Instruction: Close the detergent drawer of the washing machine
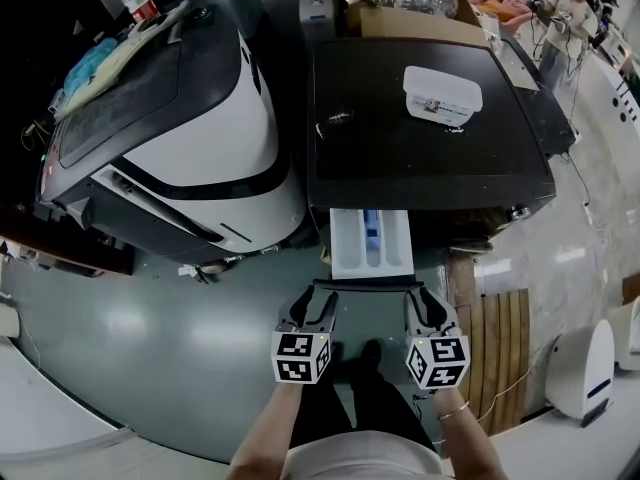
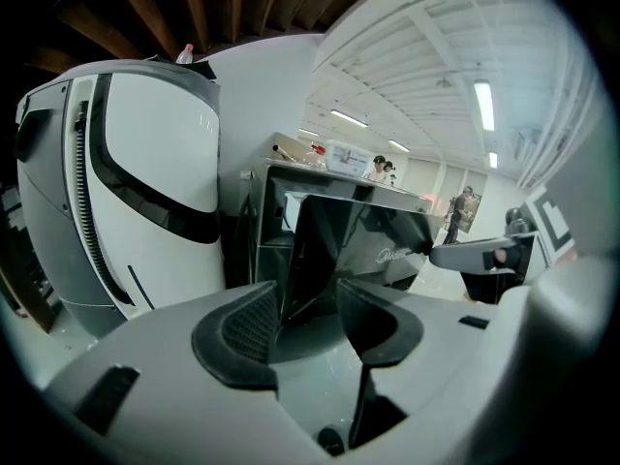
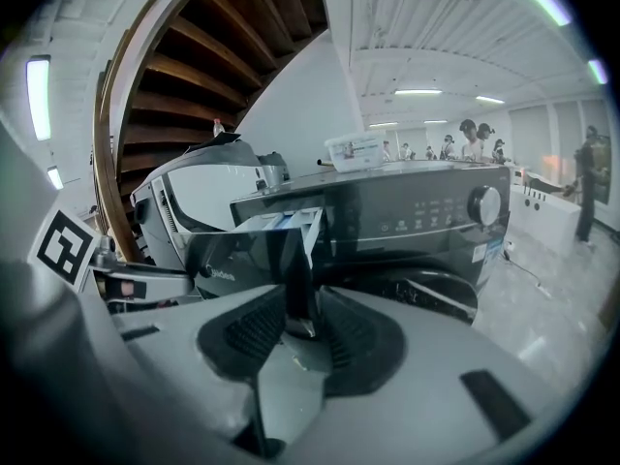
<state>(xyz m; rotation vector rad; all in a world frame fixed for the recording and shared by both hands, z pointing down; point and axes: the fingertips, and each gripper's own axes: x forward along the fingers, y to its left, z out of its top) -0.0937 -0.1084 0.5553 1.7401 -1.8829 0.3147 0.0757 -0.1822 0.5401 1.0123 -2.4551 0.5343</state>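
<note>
As the left claw (image 1: 314, 298) and right claw (image 1: 425, 298) clamp the detergent drawer (image 1: 370, 243) front, push evenly, straight inward

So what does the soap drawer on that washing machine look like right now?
The detergent drawer is pulled out from the front of the dark washing machine, near its top left. Inside it looks like pale plastic, split into long compartments, with a blue piece in the middle one. Its front panel is dark and glossy like the machine. The left gripper and right gripper meet that panel, one at each end, with their jaws seemingly closed on it.
</note>
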